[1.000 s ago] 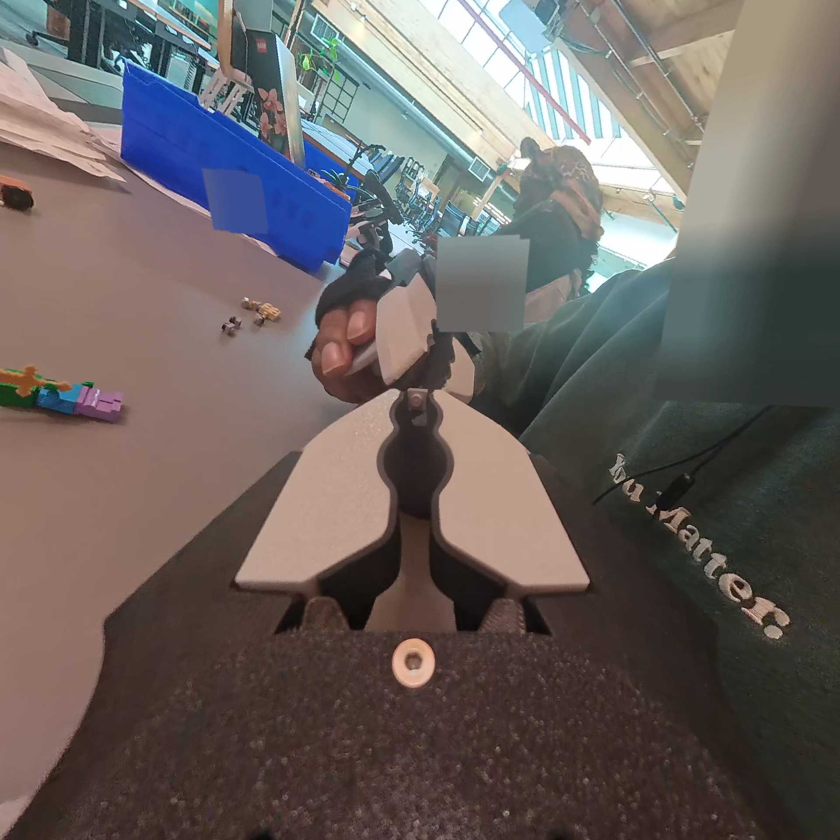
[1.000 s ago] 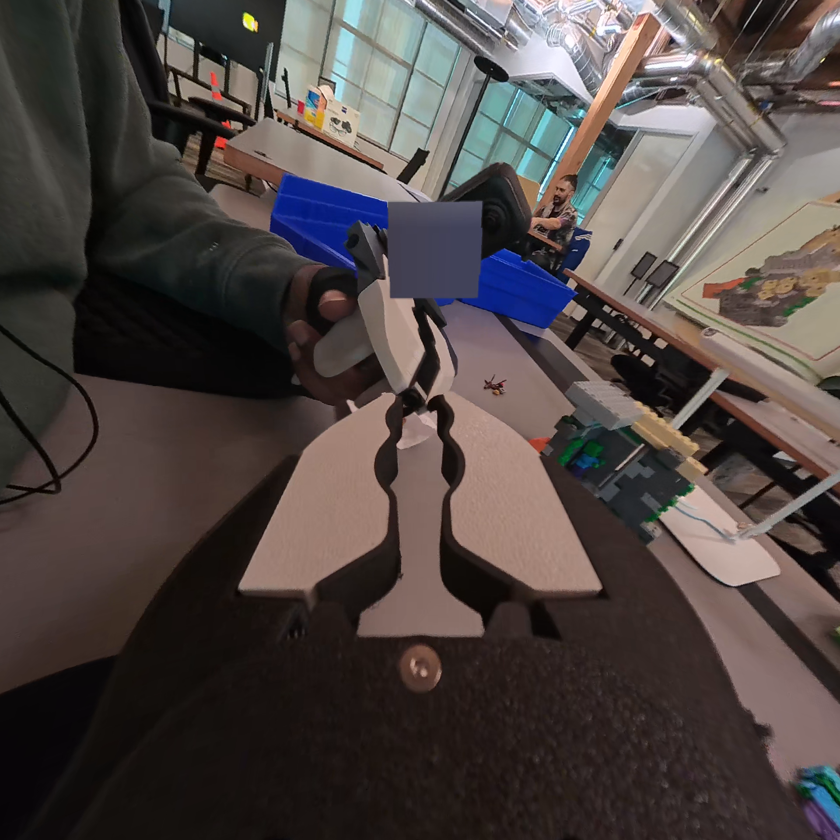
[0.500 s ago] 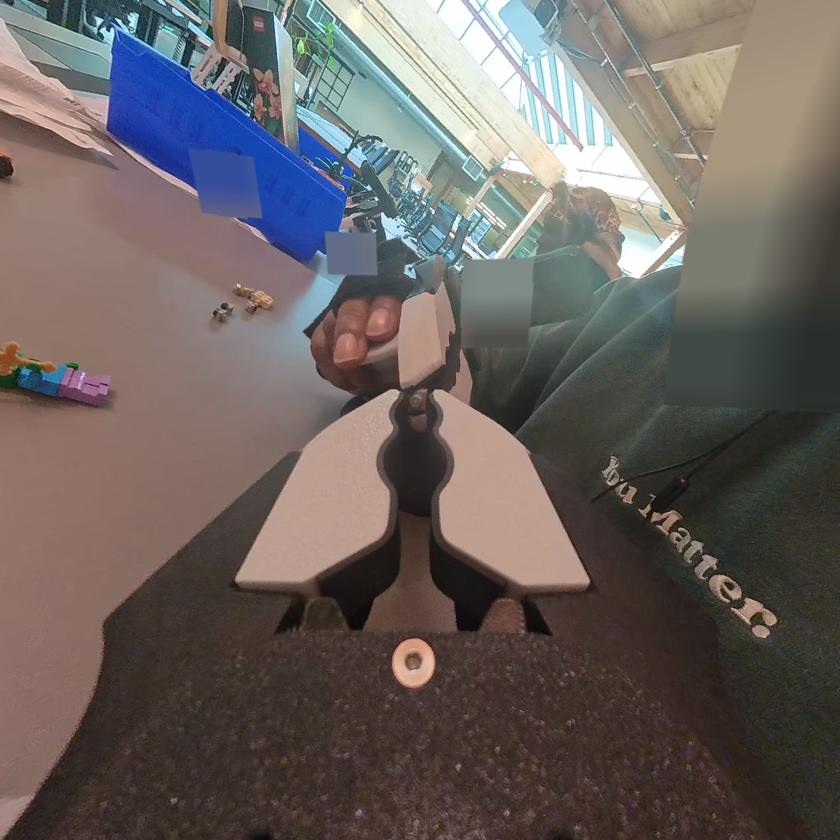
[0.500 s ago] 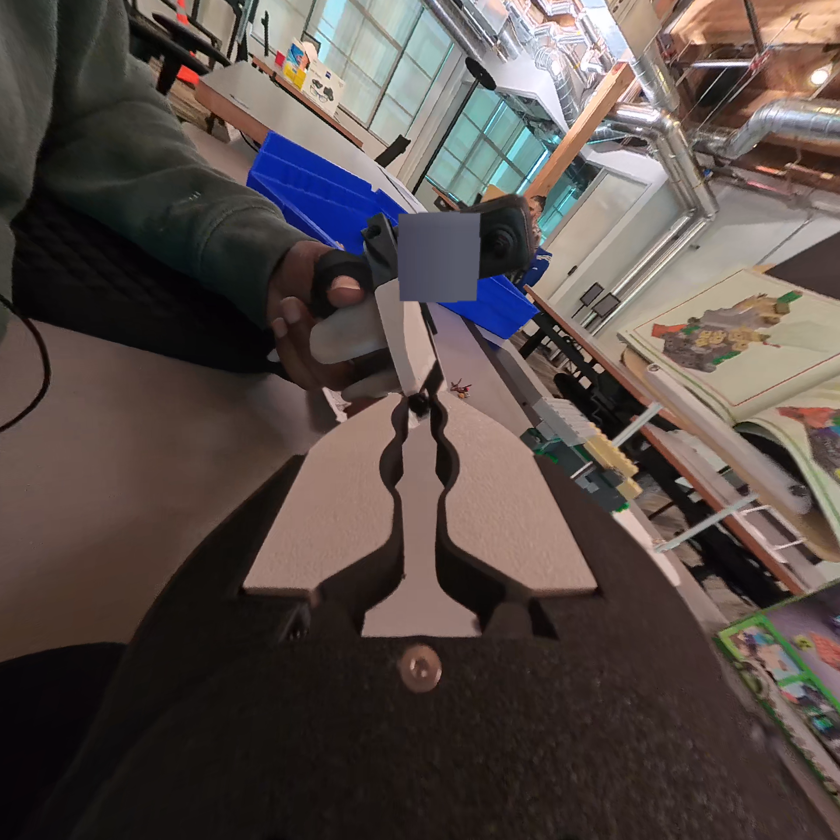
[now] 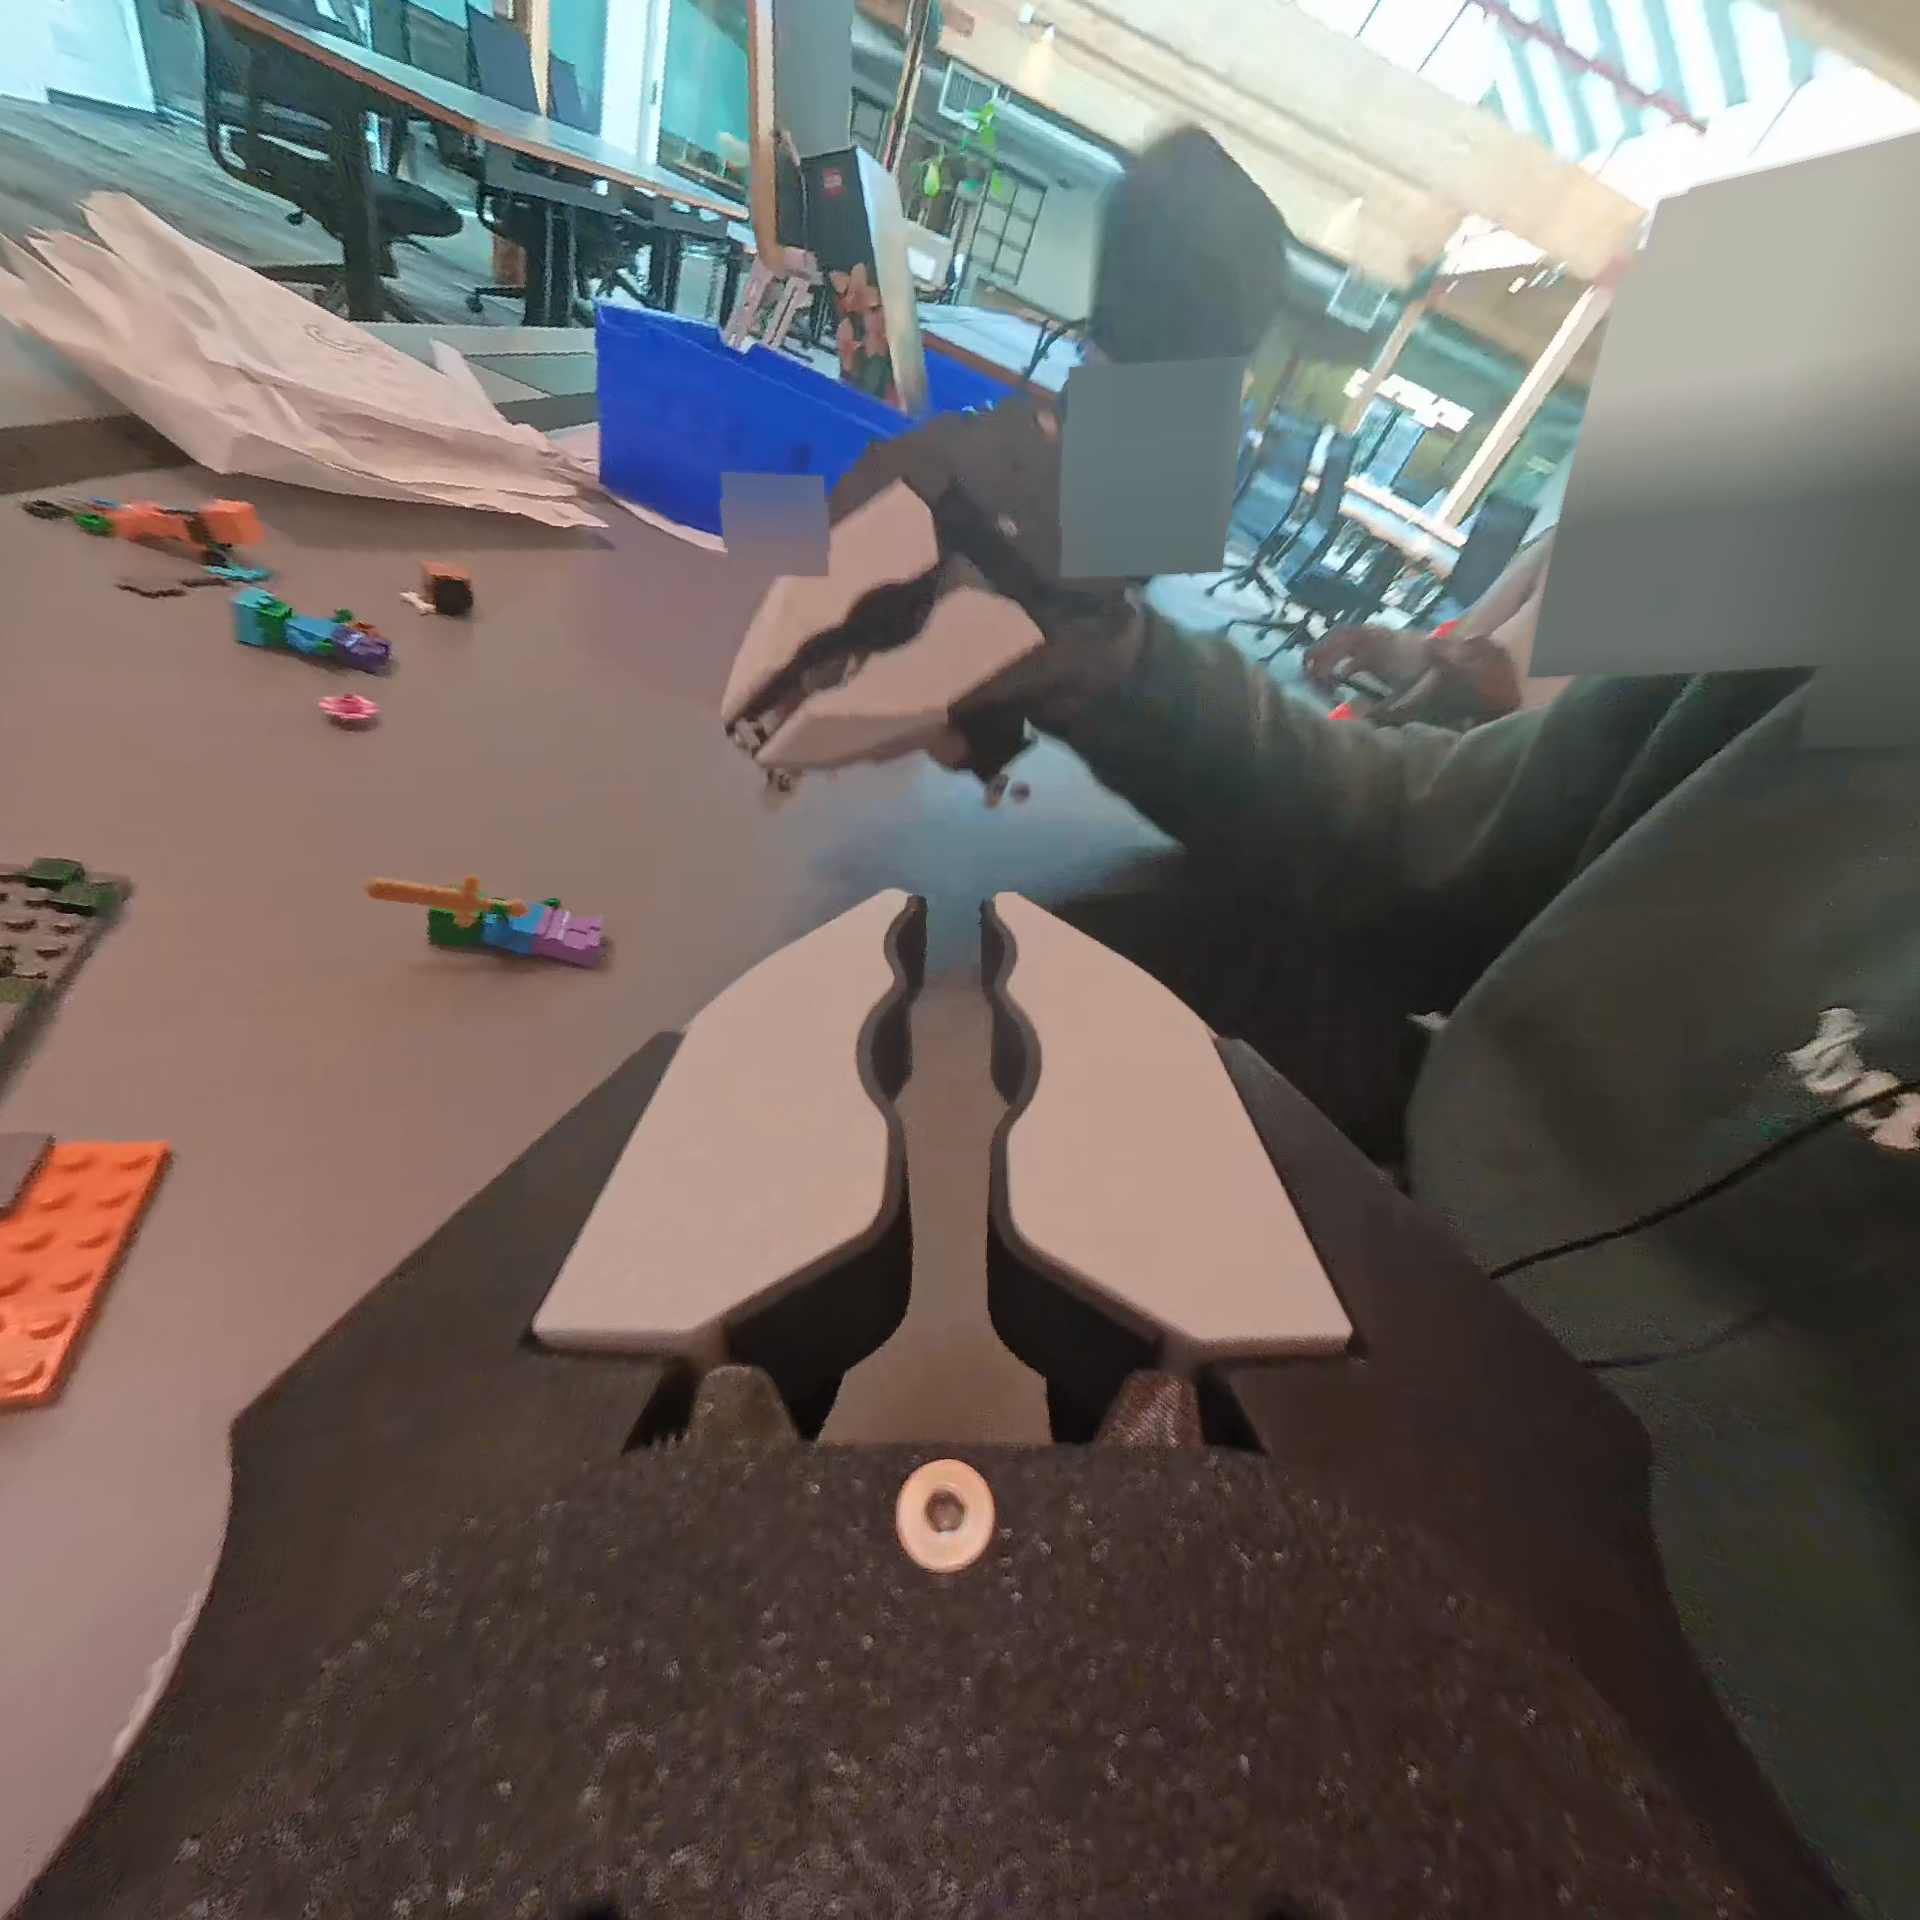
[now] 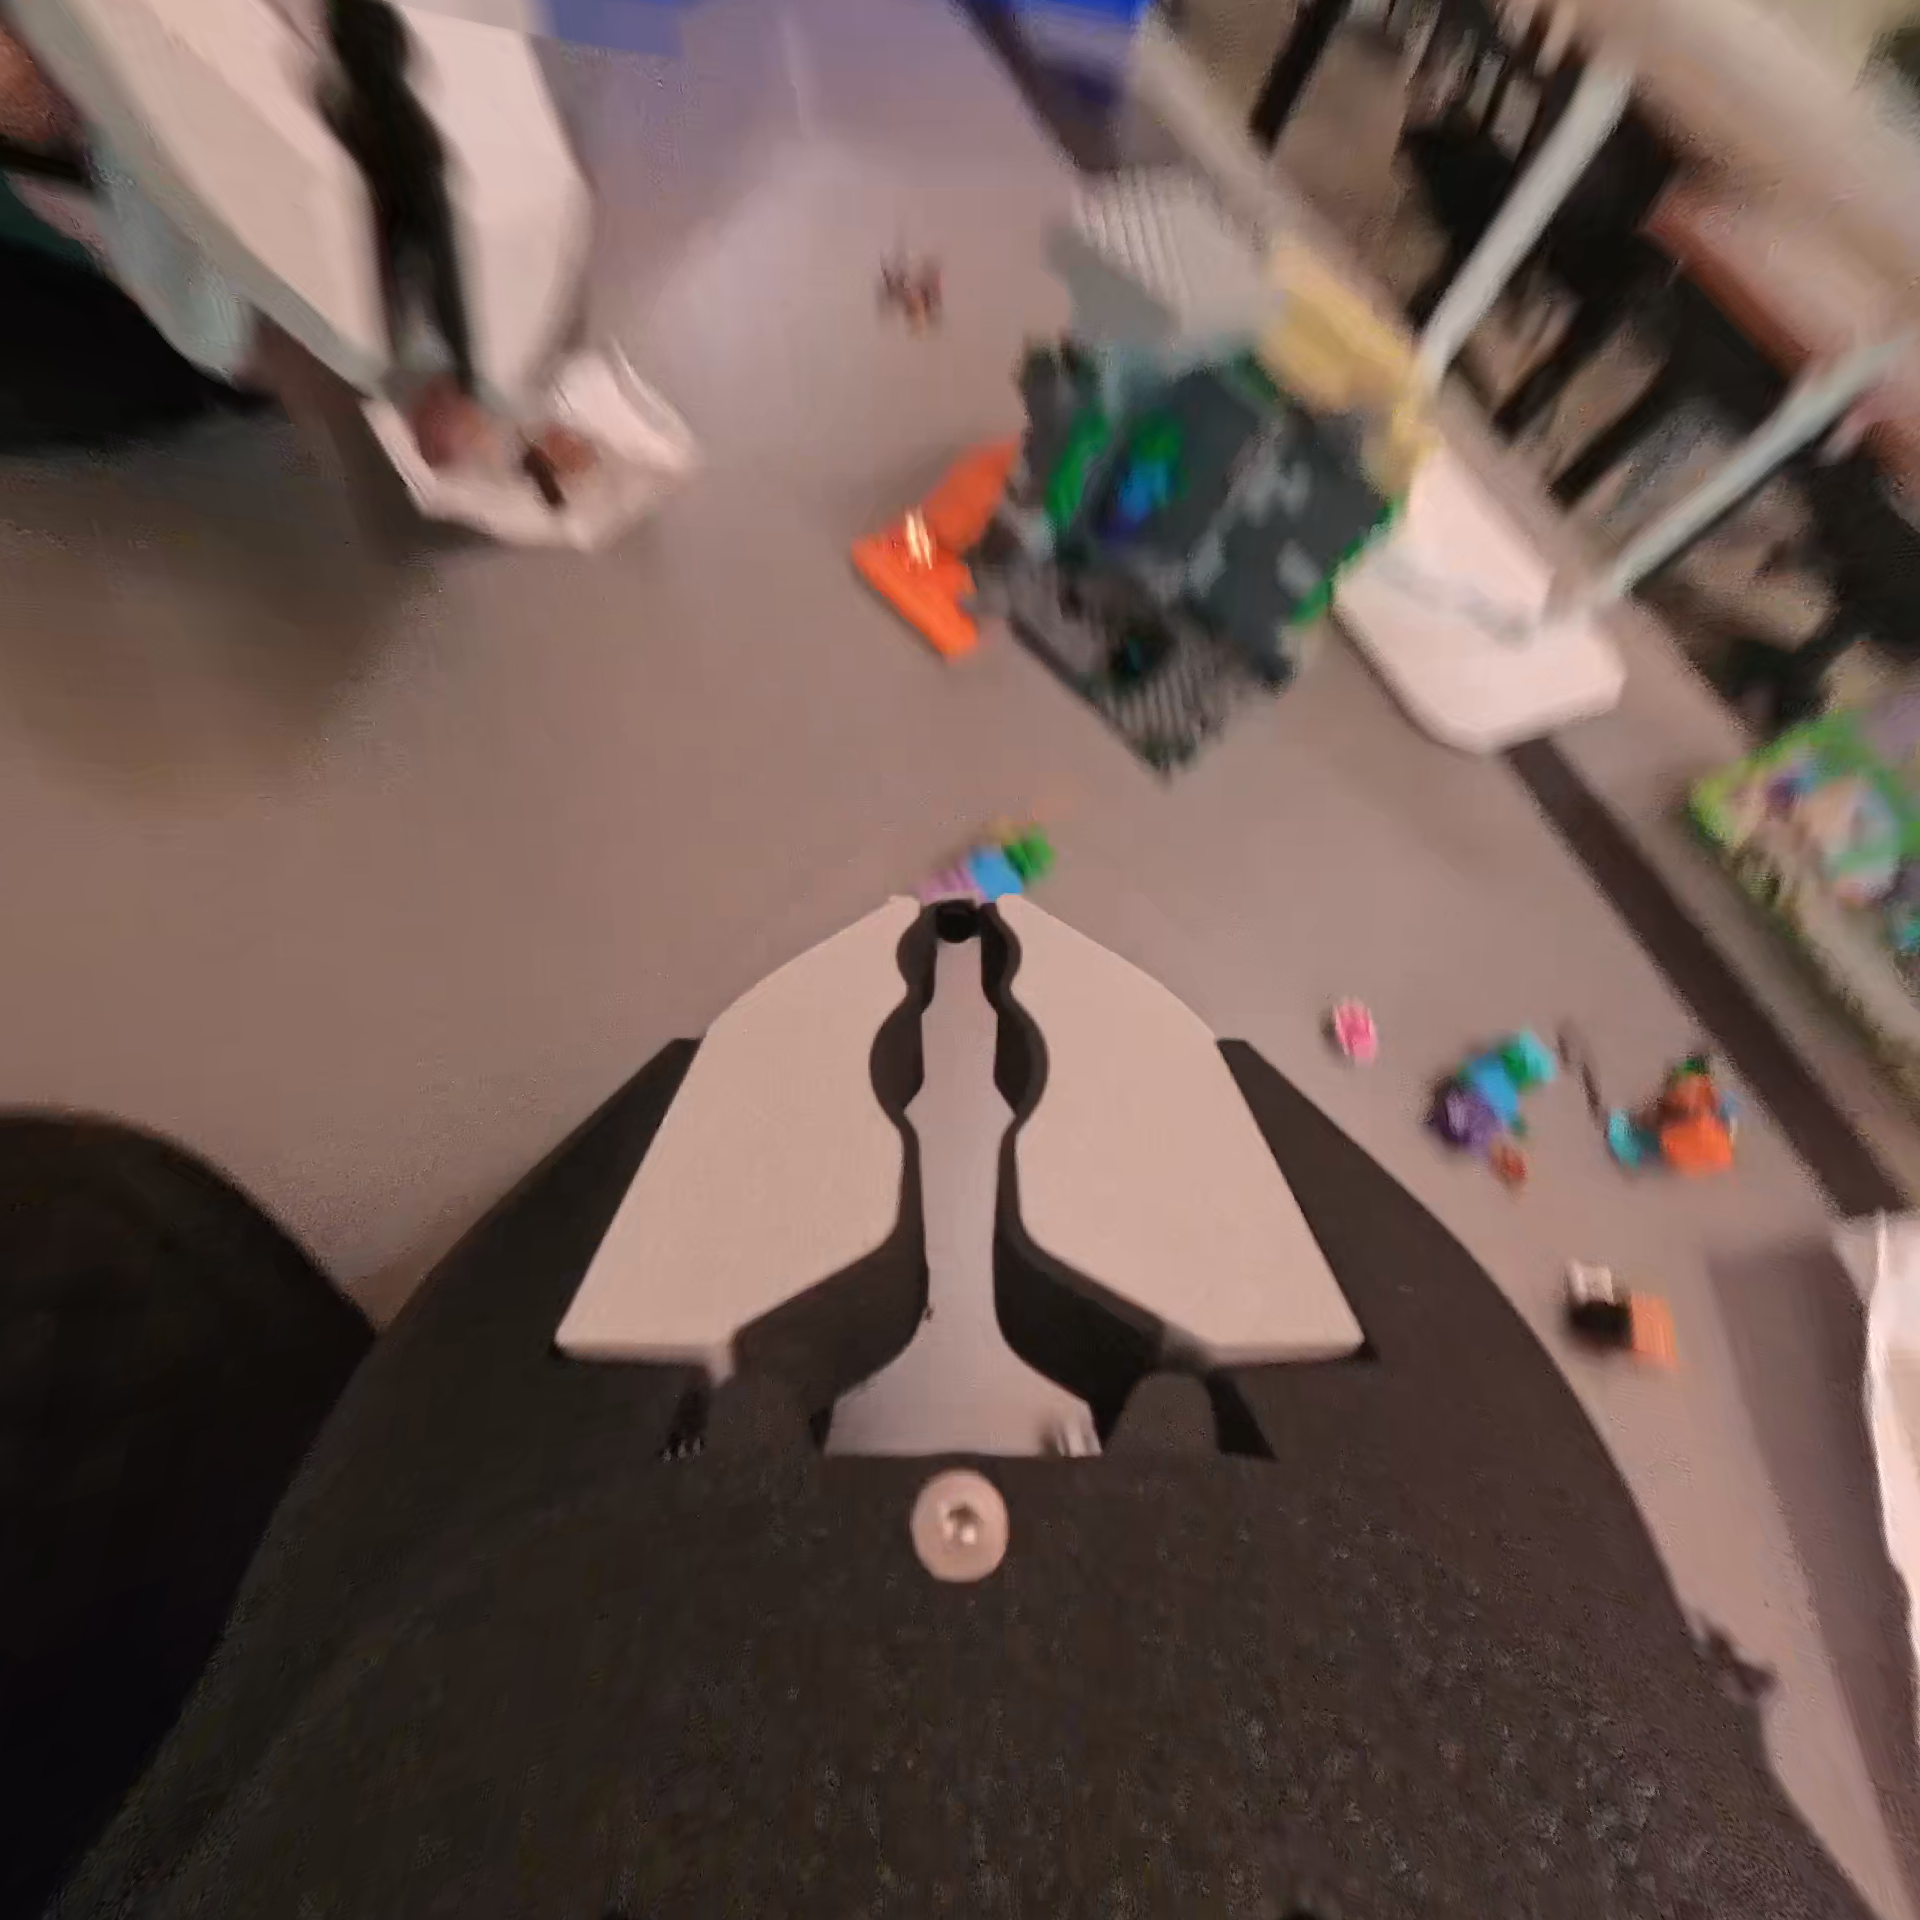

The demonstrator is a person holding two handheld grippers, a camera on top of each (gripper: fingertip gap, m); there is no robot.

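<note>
A: Left gripper [image 5: 943, 914]?
B: Jaws slightly parted, nothing between them; it hangs over the grey bench [image 5: 312, 1091]; nearest is a small green, blue and purple brick figure [image 5: 514, 925] at mid-left.
A: Right gripper [image 6: 958, 914]?
B: Jaws nipped on a tiny black piece [image 6: 956, 921] at the tips; the view is blurred; a dark brick build [image 6: 1174, 520] lies upper right.

Our left gripper [image 5: 943, 914] hangs slightly parted, empty. Our right gripper [image 6: 956, 914] pinches a small dark piece [image 6: 954, 921] at its tips.
</note>
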